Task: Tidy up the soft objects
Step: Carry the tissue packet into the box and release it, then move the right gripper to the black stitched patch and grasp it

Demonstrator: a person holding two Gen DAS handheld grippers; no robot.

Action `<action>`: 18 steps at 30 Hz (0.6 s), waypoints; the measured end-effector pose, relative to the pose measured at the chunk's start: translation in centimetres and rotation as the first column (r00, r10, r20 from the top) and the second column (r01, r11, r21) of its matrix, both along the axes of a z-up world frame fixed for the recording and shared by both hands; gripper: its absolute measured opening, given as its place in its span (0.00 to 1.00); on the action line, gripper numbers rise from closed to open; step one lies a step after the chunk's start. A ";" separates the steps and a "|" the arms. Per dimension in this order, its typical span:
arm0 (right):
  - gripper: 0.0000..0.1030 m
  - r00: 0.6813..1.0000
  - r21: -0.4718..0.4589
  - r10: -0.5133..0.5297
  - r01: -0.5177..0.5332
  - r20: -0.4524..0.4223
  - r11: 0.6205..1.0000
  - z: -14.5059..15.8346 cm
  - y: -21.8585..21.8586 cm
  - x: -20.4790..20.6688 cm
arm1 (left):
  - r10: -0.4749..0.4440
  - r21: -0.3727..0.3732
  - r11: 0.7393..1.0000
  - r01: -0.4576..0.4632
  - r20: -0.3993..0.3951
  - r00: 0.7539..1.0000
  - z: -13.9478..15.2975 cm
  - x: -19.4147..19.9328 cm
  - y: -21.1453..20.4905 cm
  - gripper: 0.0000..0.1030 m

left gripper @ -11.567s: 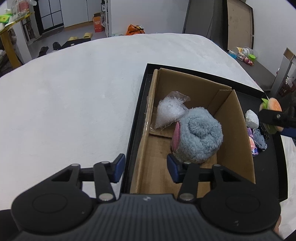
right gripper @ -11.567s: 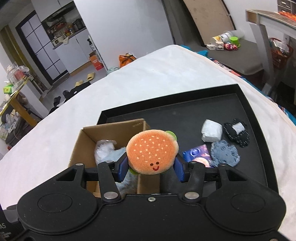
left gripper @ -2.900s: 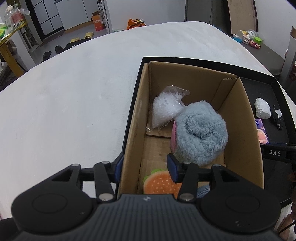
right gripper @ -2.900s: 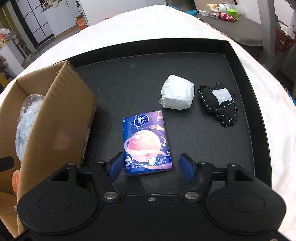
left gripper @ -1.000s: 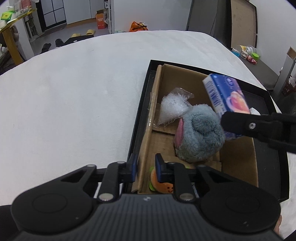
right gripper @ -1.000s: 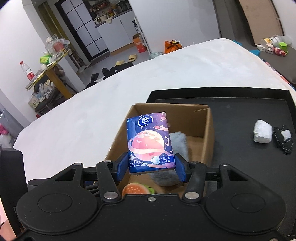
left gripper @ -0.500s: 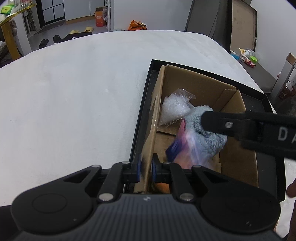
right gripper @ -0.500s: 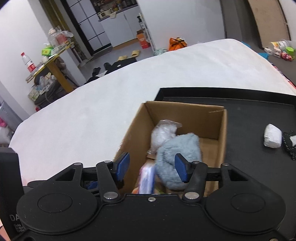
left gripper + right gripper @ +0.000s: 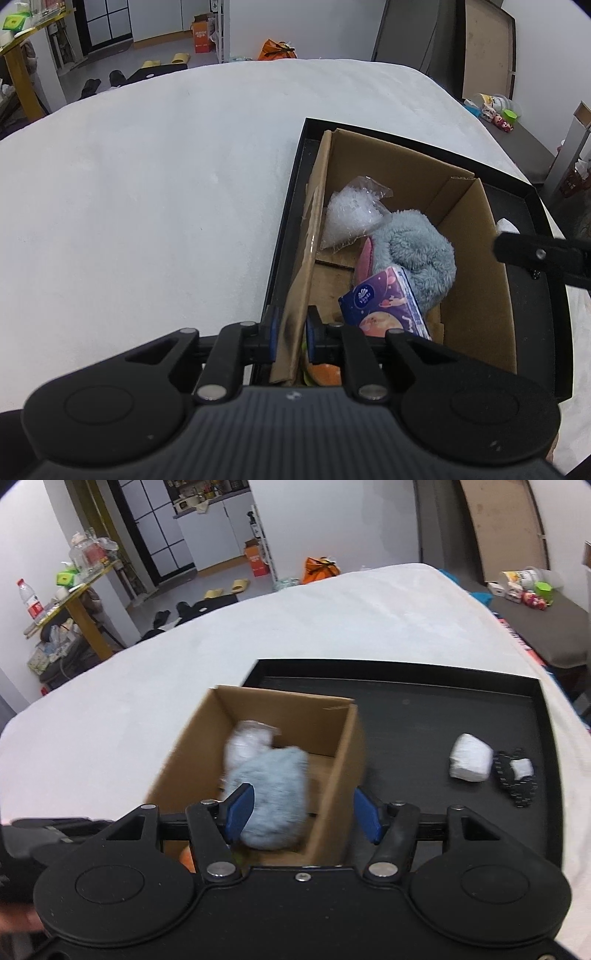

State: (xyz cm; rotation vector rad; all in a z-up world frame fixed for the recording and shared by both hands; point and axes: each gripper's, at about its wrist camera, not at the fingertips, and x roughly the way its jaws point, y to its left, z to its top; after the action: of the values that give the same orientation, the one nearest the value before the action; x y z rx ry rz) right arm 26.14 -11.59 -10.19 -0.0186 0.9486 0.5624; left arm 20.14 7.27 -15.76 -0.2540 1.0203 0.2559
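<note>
Since a second before, the tissue pack [image 9: 384, 308] had left my right hand-held gripper and dropped into the cardboard box [image 9: 476, 266]; it had been held up between the blue pads then, and now it lay inside.

From the left wrist view, my left hand-held gripper [image 9: 290, 334] was clamped on the box's near-left wall, one blue pad outside the cardboard and one inside, pressed tight against it. The box sat in the left part of the black tray [image 9: 554, 295], which lay on a white-covered surface [image 9: 147, 192] toward its right edge. Inside the box, the clear plastic bag [image 9: 352, 214] lay toward the far-left corner, the grey plush roll [image 9: 421, 254] sat in the middle, and the tissue pack leaned tilted against the plush roll's near side. An orange burger toy [image 9: 325, 373] showed only as a sliver at the near end, just under my gripper. A black bar of the right hand-held gripper reached in from the right edge, over the tray.

From the right wrist view, which was blurred by motion, my right hand-held gripper [image 9: 303, 814] hung above the near-right end of the box with its jaws opening and nothing gripped between them. On the bare tray floor toward the right edge, a white wad [image 9: 471, 762] lay just beside a black knitted piece [image 9: 517, 779].
</note>
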 end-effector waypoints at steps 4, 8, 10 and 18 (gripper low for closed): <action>0.58 1.000 -0.024 -0.011 0.011 0.003 1.000 -0.2 -1.5 0.6 | 0.000 0.013 1.000 0.000 -0.002 1.000 0.2 0.2 -0.1 0.14; 0.59 1.000 -0.045 -0.013 0.014 0.017 0.999 -0.1 -2.7 1.2 | -0.003 0.031 1.000 0.003 -0.006 1.000 0.3 0.5 -0.4 0.15; 0.59 1.000 -0.053 -0.015 0.017 0.027 0.998 0.1 -3.3 1.6 | -0.004 0.037 0.999 0.004 -0.012 1.000 0.3 0.7 -0.6 0.15; 0.62 0.993 -0.042 -0.106 0.108 0.047 0.993 -0.9 -7.6 4.4 | -0.004 0.063 0.998 0.006 -0.023 1.000 0.6 1.5 -1.3 0.33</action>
State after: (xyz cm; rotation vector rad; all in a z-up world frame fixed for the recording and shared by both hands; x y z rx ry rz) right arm 30.54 -19.18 -11.05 -0.0199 0.9131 0.4402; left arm 21.63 6.00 -15.20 -0.1919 1.0337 0.2866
